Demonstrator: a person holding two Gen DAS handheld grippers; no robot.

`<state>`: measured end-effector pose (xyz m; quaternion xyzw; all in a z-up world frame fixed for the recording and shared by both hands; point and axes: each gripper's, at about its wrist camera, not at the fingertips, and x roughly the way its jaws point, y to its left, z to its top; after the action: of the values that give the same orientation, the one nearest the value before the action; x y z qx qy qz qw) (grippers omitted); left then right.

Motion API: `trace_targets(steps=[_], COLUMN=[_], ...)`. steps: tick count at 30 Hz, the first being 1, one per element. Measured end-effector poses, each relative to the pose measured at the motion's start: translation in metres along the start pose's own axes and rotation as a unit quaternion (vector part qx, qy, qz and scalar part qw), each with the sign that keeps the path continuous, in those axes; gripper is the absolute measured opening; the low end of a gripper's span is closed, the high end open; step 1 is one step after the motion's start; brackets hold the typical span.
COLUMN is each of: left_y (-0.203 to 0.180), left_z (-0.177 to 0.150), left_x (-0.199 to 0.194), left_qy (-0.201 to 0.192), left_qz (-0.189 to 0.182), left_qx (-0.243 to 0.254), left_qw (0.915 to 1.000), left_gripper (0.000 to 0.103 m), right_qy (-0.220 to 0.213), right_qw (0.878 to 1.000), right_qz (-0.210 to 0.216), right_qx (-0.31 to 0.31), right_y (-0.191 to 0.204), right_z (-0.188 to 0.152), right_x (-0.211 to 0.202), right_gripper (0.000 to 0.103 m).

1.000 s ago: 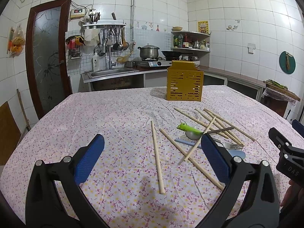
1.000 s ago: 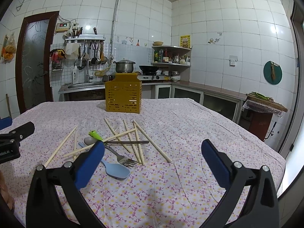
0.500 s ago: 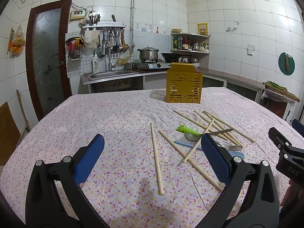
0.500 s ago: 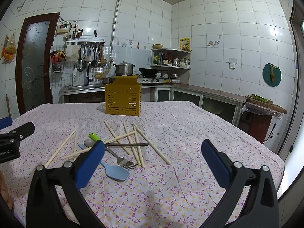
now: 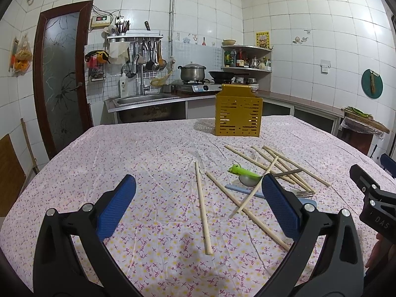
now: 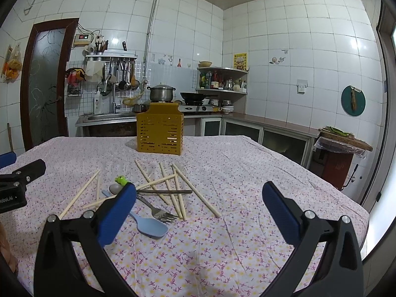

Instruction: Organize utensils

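Note:
Several wooden chopsticks (image 5: 202,205) lie scattered on the floral tablecloth (image 5: 123,163), with a green-handled spoon (image 5: 243,173), a metal fork (image 6: 154,209) and a blue spoon (image 6: 149,226) among them. A yellow slotted utensil holder (image 5: 238,113) stands upright behind them; it also shows in the right wrist view (image 6: 160,133). My left gripper (image 5: 199,206) is open and empty above the near chopsticks. My right gripper (image 6: 199,209) is open and empty, with the pile by its left finger.
A kitchen counter with sink (image 5: 146,99), stove and pot (image 5: 192,73) runs along the far wall. A door (image 5: 59,74) is at the left. The table's right edge (image 6: 356,205) drops off near a low stand (image 6: 341,153).
Both gripper views have tilted slightly, so the utensils and holder sit a little lower in frame. Nothing on the table has moved and both grippers stay open.

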<state>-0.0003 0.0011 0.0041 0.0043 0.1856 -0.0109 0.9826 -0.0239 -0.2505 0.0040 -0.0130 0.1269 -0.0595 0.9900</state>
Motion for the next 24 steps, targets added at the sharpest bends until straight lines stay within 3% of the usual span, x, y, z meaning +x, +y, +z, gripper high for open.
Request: trace_targets(steps=[24], left_y=[0.0014], left_z=[-0.0005], left_x=[0.0023], left_qy=[0.008], left_qz=[-0.001], left_qx=[0.0], left_qw=[1.0], left_gripper=[0.098], right_qy=[0.002], right_qw=[1.0], right_qz=[0.0], right_qx=[0.001], right_y=[-0.0013], right_z=[0.0018], right_x=[-0.002], right_gripper=[0.099])
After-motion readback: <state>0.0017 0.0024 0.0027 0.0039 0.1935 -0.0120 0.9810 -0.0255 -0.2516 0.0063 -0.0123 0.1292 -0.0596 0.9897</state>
